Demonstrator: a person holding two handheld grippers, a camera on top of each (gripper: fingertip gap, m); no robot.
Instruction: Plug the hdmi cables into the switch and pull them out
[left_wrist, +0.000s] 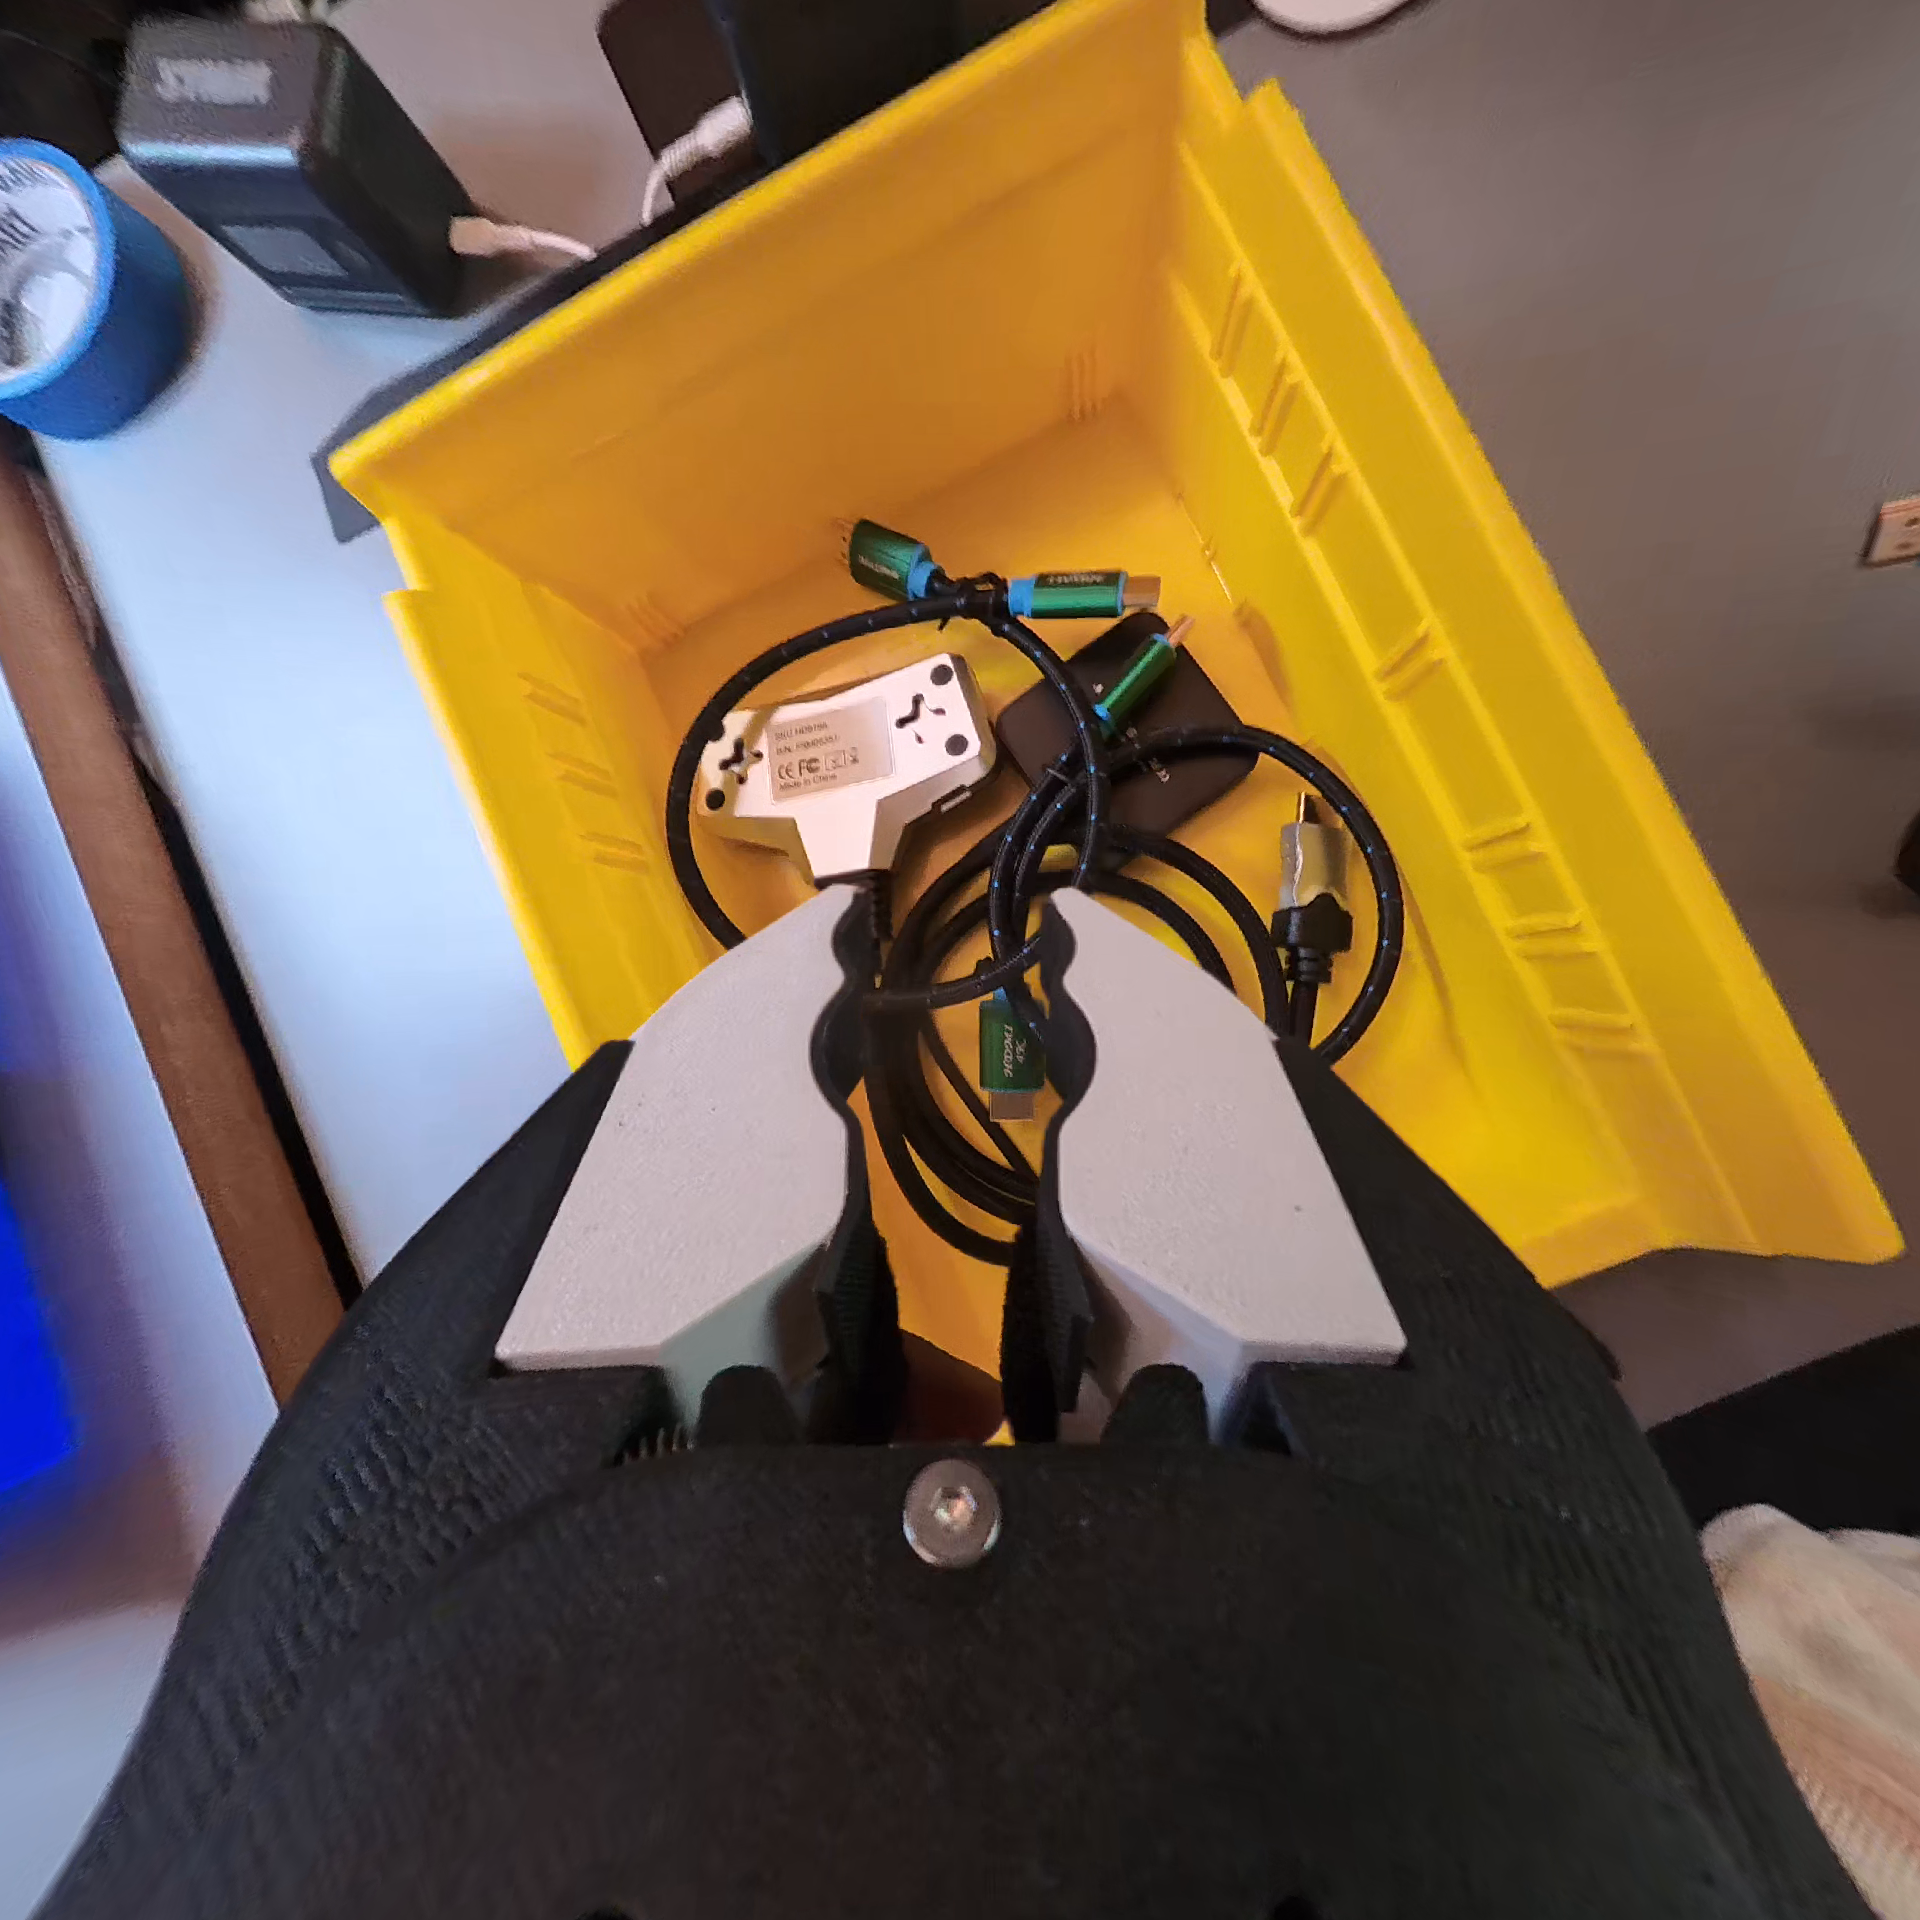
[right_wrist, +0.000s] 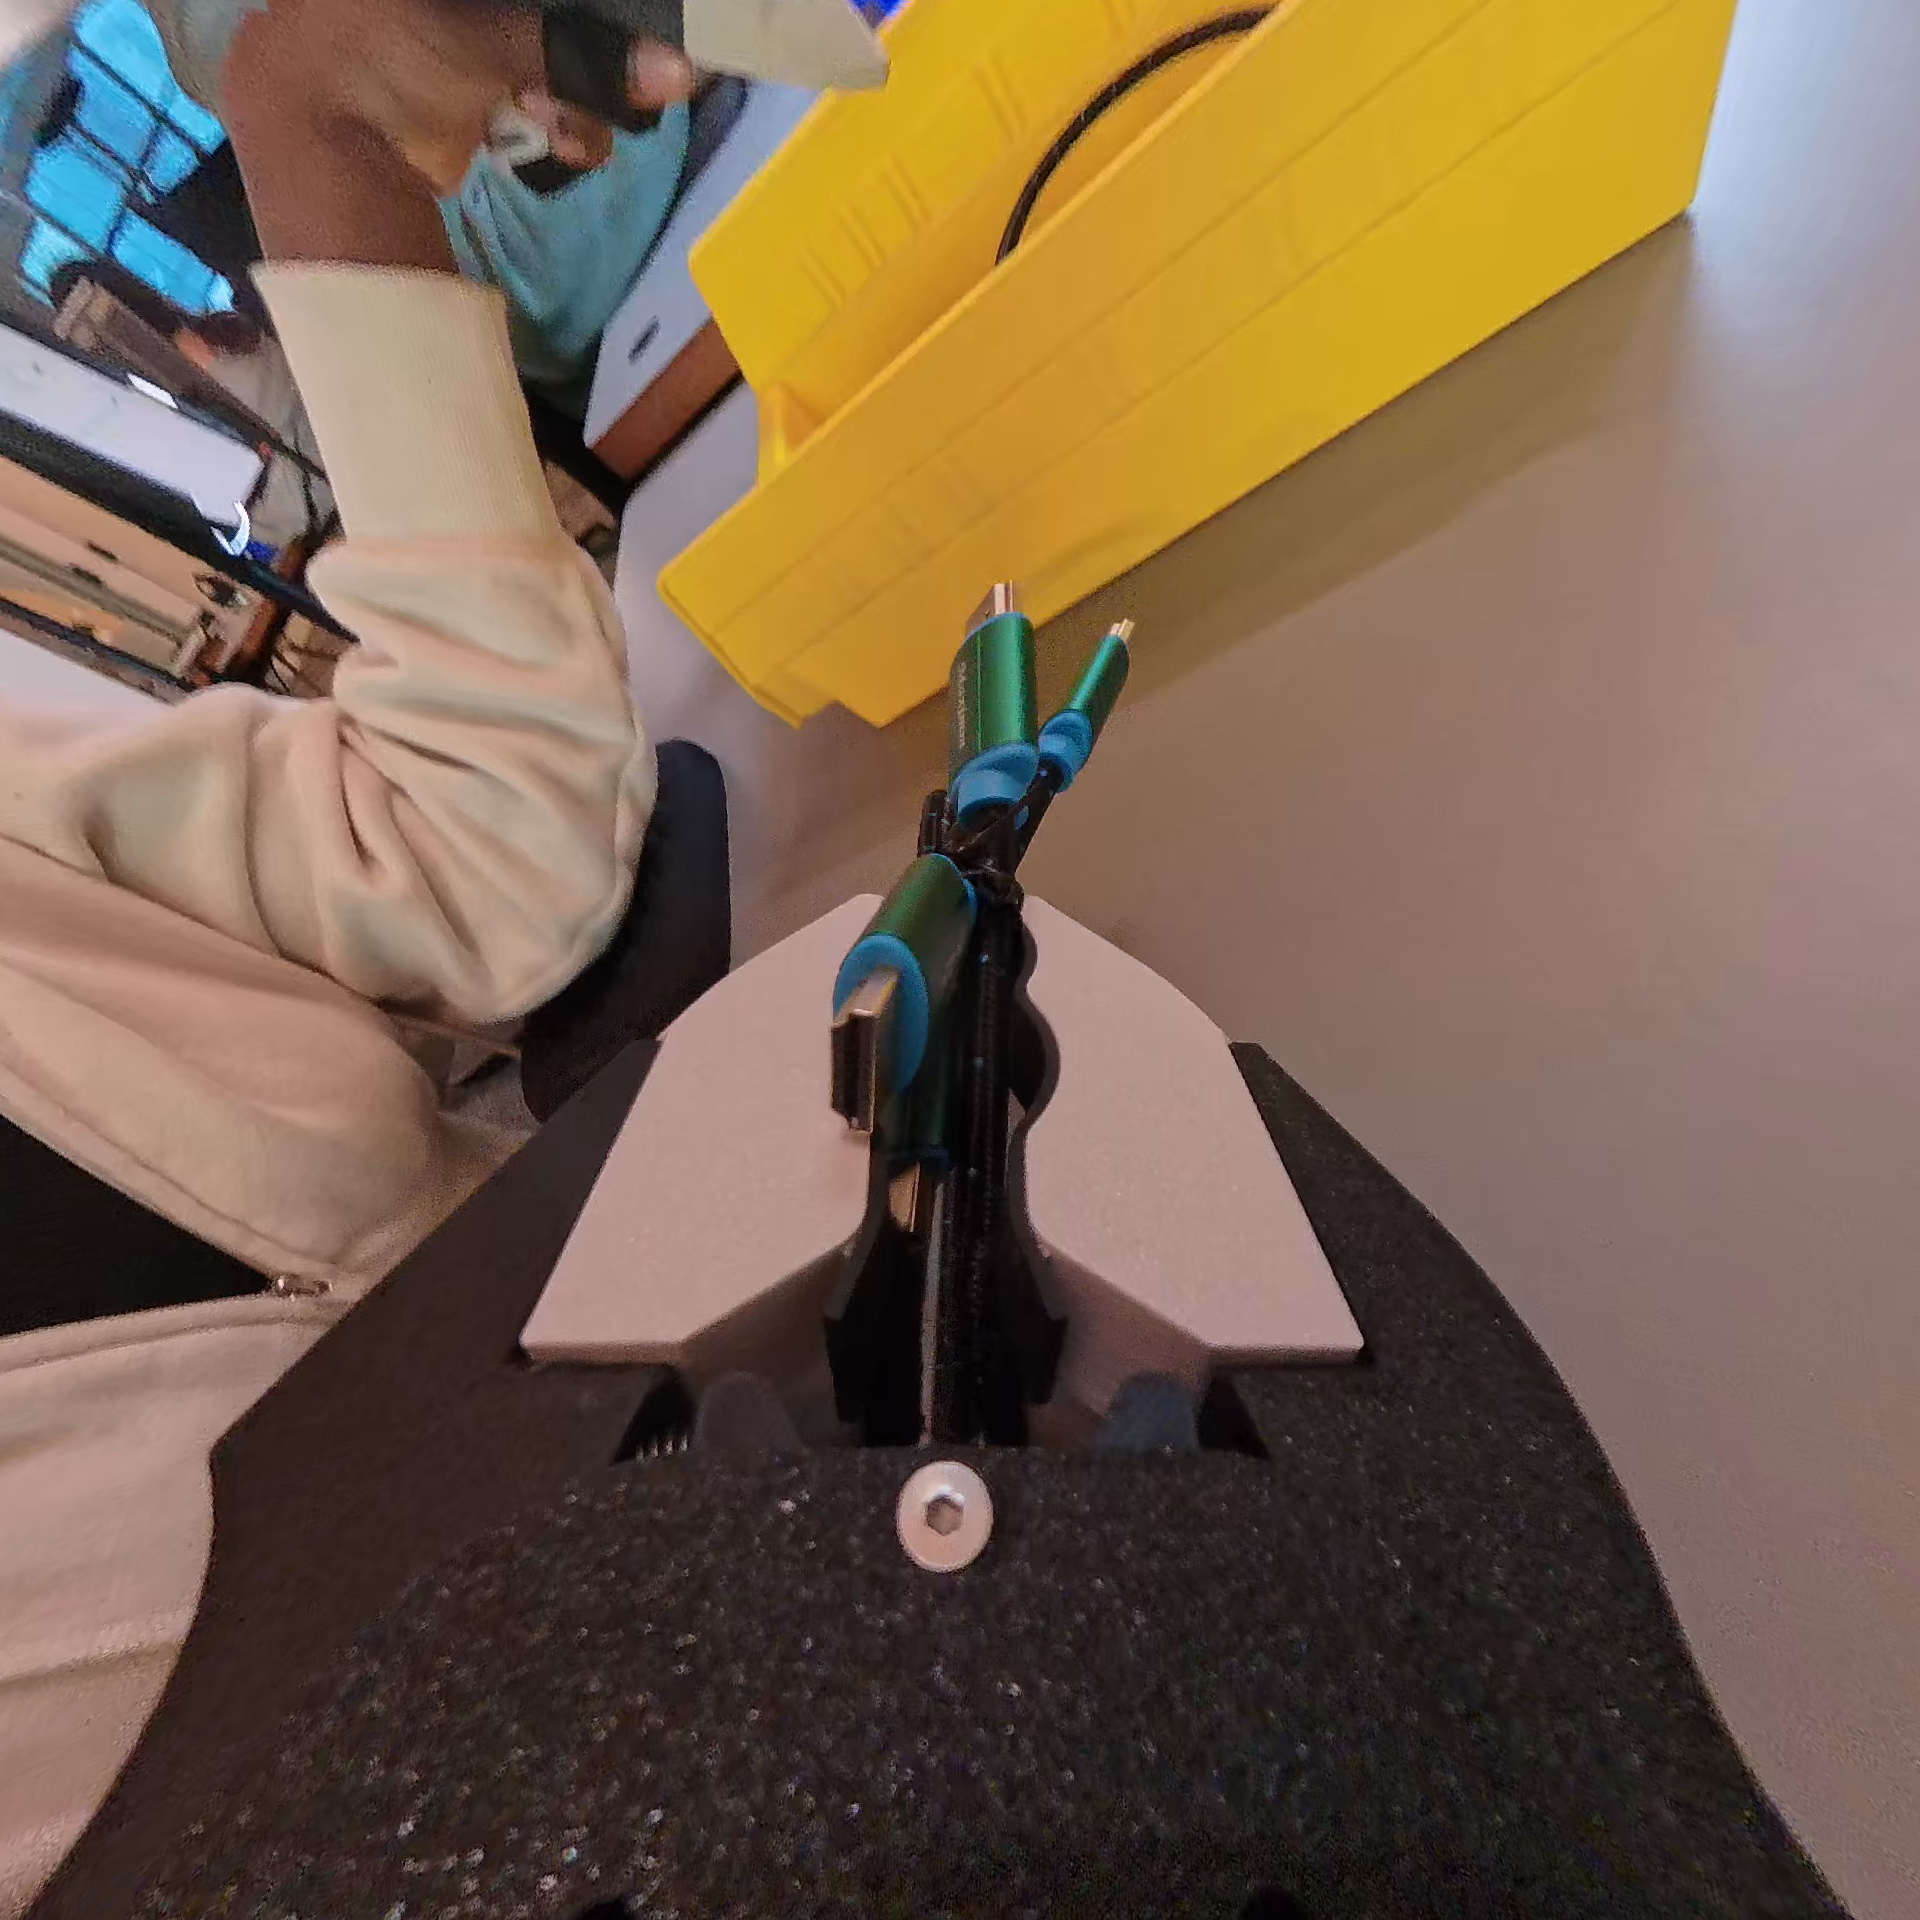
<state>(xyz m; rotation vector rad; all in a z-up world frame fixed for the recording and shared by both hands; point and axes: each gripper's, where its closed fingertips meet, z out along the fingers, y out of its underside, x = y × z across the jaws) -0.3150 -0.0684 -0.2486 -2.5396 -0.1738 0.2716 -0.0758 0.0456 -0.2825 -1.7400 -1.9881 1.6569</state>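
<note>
In the left wrist view my left gripper (left_wrist: 951, 904) is open and hovers over the near end of a yellow bin (left_wrist: 831, 343). In the bin lie a silver T-shaped switch (left_wrist: 842, 764), label side up, a black box (left_wrist: 1132, 727), and black braided HDMI cables with green plugs (left_wrist: 1008, 1044), one seen between my fingers. A silver-grey plug (left_wrist: 1314, 862) lies at the right. In the right wrist view my right gripper (right_wrist: 977, 914) is shut on a bundle of braided cables with green plugs (right_wrist: 992, 686) sticking out past the fingertips, above the grey table (right_wrist: 1455, 935).
A blue tape roll (left_wrist: 94, 312) and a black device (left_wrist: 291, 177) stand on the white surface left of the bin. The bin (right_wrist: 1195, 343) lies ahead of my right gripper. A person's cream sleeve (right_wrist: 312, 779) fills the left of the right wrist view. The gap from one gripper's tips to the other's is roughly 25 centimetres. Measured from the fingertips, the black device (left_wrist: 291, 177) is 30 centimetres or so from the left gripper and 50 centimetres from the right.
</note>
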